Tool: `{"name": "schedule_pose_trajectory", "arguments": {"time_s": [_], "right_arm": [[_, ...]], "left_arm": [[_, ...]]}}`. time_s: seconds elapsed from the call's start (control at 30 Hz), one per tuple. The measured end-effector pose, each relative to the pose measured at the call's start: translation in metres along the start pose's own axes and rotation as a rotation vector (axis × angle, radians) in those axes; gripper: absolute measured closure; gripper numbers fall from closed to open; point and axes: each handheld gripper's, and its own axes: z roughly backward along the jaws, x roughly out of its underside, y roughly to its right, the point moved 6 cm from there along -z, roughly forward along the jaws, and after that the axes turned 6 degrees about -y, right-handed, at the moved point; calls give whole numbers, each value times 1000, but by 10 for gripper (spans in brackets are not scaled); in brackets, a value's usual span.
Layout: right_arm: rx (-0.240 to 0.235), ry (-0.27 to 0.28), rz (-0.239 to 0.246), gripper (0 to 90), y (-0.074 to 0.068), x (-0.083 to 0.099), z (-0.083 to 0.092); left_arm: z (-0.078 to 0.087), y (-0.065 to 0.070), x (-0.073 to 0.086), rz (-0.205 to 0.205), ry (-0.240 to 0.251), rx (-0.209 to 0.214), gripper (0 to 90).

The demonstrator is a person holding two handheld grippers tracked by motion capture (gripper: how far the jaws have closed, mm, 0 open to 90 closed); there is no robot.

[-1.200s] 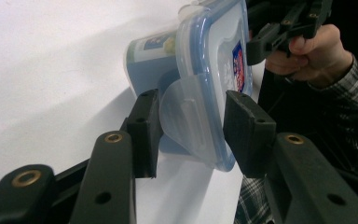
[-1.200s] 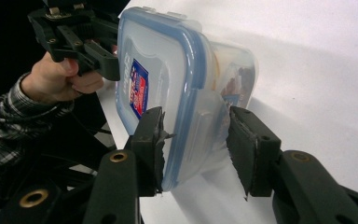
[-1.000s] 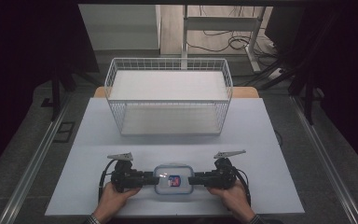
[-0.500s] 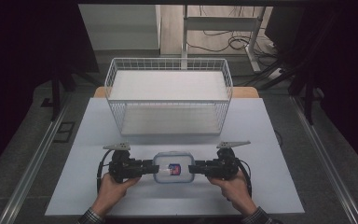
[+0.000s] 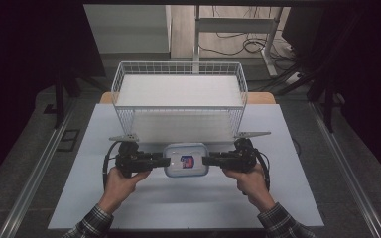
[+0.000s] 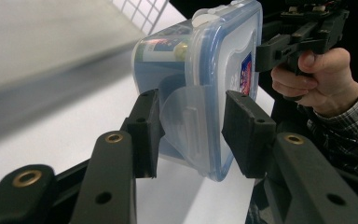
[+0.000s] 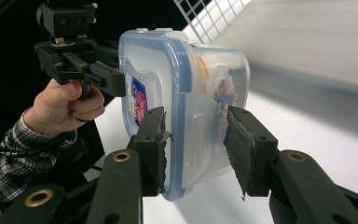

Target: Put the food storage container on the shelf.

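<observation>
Two grippers hold one box [image 5: 186,160] between them, one at each short end. The left gripper [image 5: 162,161] pinches the left end, with its pads [image 6: 145,127] pressed on the lid side and the bottom side around a clip flap. The right gripper [image 5: 208,160] pinches the other end the same way, one pad [image 7: 153,140] on the blue lid rim and one on the clear wall. The box is shut, with some food packs inside. It hangs in the air above the white table [image 5: 144,208], just in front of the wire basket [image 5: 178,91]. So the grab and the lift look done. I think the job is to put the box in the basket, and that part is not done yet. The box has to go up over the near rim of the basket and then down inside. The basket has nothing in it but a white floor, so there is lots of room. The front wall is the thing to watch, since the box or a jaw could bump it. Both hands [image 5: 121,184] need to go at the same speed, or the box may tip or slip.
</observation>
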Motion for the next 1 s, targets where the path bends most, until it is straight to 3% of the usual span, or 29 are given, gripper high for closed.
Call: {"name": "schedule_pose_trajectory", "arguments": {"time_s": [1.0], "right_arm": [[-1, 71, 45, 584, -7, -116, 11]], "left_arm": [[47, -13, -103, -21, 65, -56, 570]]}}
